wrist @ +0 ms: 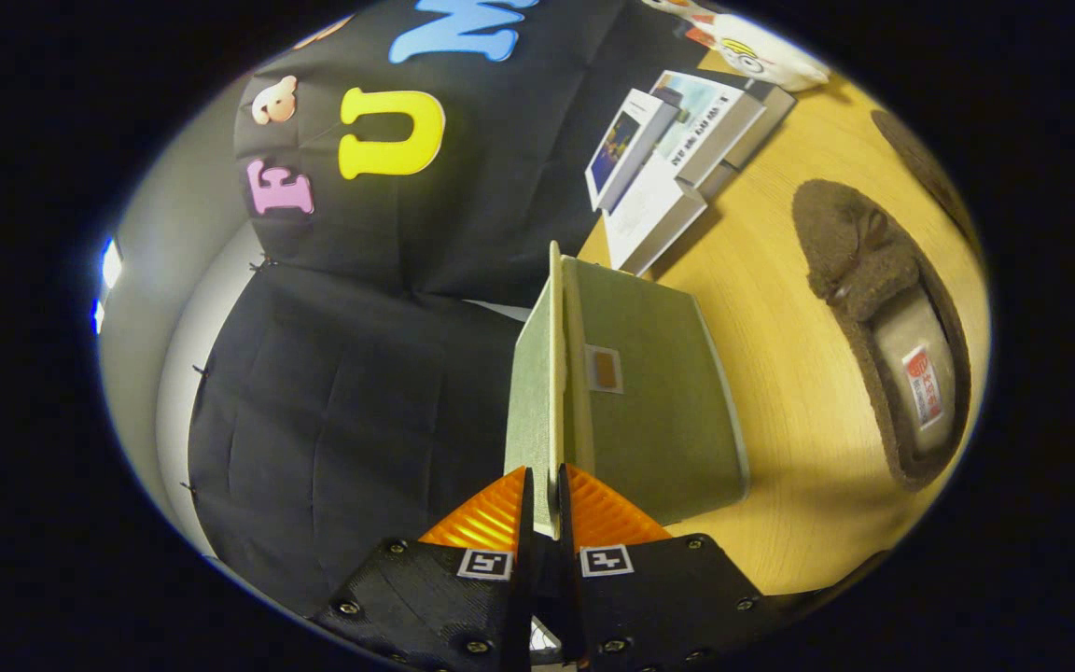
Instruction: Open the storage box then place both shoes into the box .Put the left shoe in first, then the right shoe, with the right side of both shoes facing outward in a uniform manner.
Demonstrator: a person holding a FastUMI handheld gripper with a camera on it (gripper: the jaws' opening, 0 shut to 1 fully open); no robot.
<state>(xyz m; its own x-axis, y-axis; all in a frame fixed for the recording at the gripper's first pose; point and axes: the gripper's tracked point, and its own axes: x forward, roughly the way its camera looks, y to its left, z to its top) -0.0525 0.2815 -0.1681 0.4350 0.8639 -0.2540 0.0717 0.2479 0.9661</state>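
While the gripper (544, 509) pinches the lid (555, 373), the box's (659, 411) interior stays hidden.

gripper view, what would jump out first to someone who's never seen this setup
First, the thin pale lid of the green storage box, pinched edge-on between the fingers of the gripper. Beyond the box a brown slipper lies on the wooden table. Past both, a stack of books sits by the black cloth wall.
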